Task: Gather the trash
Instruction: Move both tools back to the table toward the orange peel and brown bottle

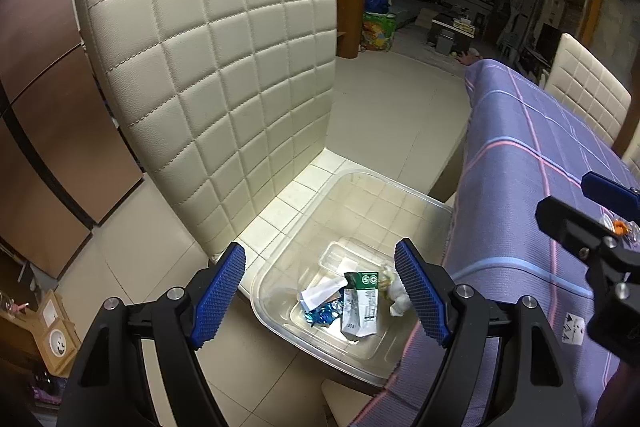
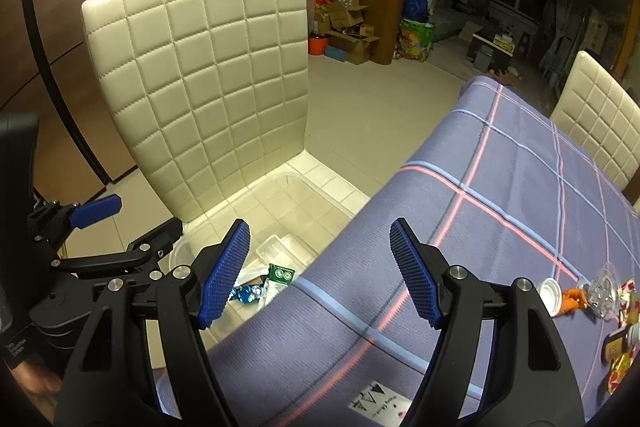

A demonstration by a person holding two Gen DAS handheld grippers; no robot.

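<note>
Clear plastic bin (image 1: 420, 199) on the cream quilted chair (image 1: 208, 67), both our grippers spread wide and empty above it.

We hold the left gripper (image 1: 320, 291) over the bin with its blue pads well apart and nothing between them; through the gap we see the trash lying on the bin's floor: a green-and-white carton (image 1: 360, 303), a crumpled blue foil wrapper (image 1: 324, 317), white paper scraps (image 1: 320, 293) and a small clear tray (image 1: 344, 257). Our right gripper (image 2: 320, 275) hangs over the edge of the purple checked tablecloth (image 2: 500, 187), jaws released and bare. More litter sits at the cloth's far right: a white cap (image 2: 550, 293), an orange scrap (image 2: 574, 299) and a clear plastic piece (image 2: 604, 291).
</note>
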